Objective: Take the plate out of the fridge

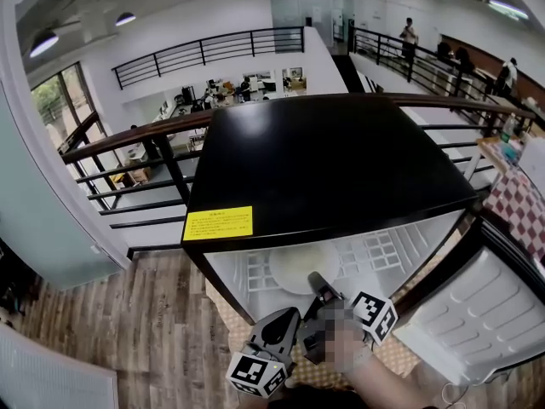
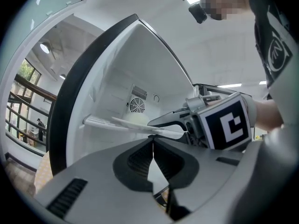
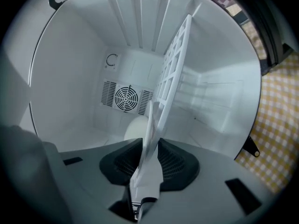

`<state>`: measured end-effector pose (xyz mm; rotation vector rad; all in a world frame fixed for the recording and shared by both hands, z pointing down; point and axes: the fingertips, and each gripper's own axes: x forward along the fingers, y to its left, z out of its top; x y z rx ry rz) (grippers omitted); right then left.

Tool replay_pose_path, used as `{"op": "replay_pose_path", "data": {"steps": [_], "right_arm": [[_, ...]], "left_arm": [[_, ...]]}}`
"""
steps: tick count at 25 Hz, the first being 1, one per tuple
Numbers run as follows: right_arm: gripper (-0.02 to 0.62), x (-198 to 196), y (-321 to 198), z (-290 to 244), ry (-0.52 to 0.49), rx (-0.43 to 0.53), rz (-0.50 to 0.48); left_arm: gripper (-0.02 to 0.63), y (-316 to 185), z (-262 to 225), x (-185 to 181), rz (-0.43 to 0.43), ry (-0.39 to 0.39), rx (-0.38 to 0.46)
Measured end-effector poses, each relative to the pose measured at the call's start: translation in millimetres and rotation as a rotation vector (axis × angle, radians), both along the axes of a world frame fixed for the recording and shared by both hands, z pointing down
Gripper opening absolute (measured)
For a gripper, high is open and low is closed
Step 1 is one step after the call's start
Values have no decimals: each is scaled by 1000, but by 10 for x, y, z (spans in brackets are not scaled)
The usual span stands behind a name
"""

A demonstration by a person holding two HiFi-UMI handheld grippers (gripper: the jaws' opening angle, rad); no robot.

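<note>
Right gripper: pinching the plate by its rim
Left gripper: pressed together, empty
Plate: on the fridge shelf

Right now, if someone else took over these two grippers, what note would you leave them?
Right gripper: shut on the near rim of the white plate, which rests on the white grid shelf inside the open mini fridge.
Left gripper: shut, empty, beside it outside the opening.
Done: door open, plate gripped.
Left: draw the plate out level, clear of the shelf.
</note>
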<state>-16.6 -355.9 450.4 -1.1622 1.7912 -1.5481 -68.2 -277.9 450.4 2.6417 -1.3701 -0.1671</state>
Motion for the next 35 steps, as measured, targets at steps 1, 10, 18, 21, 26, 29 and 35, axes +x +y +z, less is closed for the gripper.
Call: {"op": "replay_pose_path", "data": {"steps": [1,10,18,21,26,29,35], "right_arm": [[114,13,18,1,-10,-4,2],[98,35,115,-22,-96,-29,4],[95,52,151,-20,-146,-64,10],[94,51,178,-23,-169,-72,8],[70,66,193,-52,-180,-41,-3],[57,44,204,-78,-185,-31,-7],[52,57,203,-99,-183,3,2]], "left_arm": [[9,6,3,6,1,-1,0],[9,16,8,-6,-4,7,-7],[9,-7,27,4,-4,10,-7],[9,-23,25,24,2,14,-8],[9,-24,25,67,18,18,-9],[9,-10,45,66,19,19,-14],[9,22,63,20,14,19,-22]]}}
